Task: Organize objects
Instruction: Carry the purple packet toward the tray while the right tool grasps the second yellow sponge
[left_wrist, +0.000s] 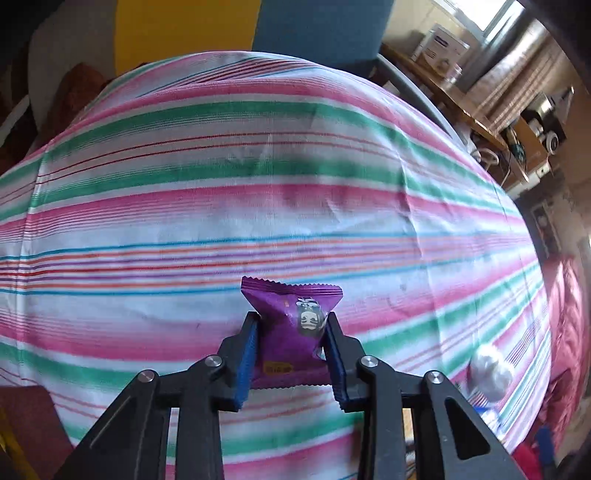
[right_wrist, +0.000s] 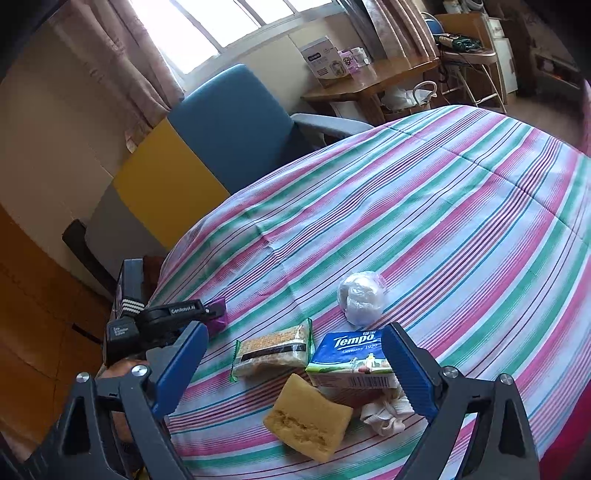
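My left gripper (left_wrist: 291, 319) is shut on a purple snack packet (left_wrist: 291, 325) and holds it just over the striped tablecloth (left_wrist: 258, 184). The right wrist view shows that gripper (right_wrist: 212, 314) at the table's left edge with the purple packet (right_wrist: 218, 320) in it. My right gripper (right_wrist: 295, 334) is open and empty above a cluster of objects: a cracker packet (right_wrist: 273, 349), a Tempo tissue pack (right_wrist: 351, 356), a yellow sponge (right_wrist: 308, 417), a white cloth scrap (right_wrist: 384, 415) and a clear bag holding something white (right_wrist: 362, 297).
The clear bag (left_wrist: 487, 371) also shows at the right in the left wrist view. A blue and yellow chair (right_wrist: 229, 122) stands beyond the table's far edge. A wooden side table (right_wrist: 373, 83) with boxes stands by the window.
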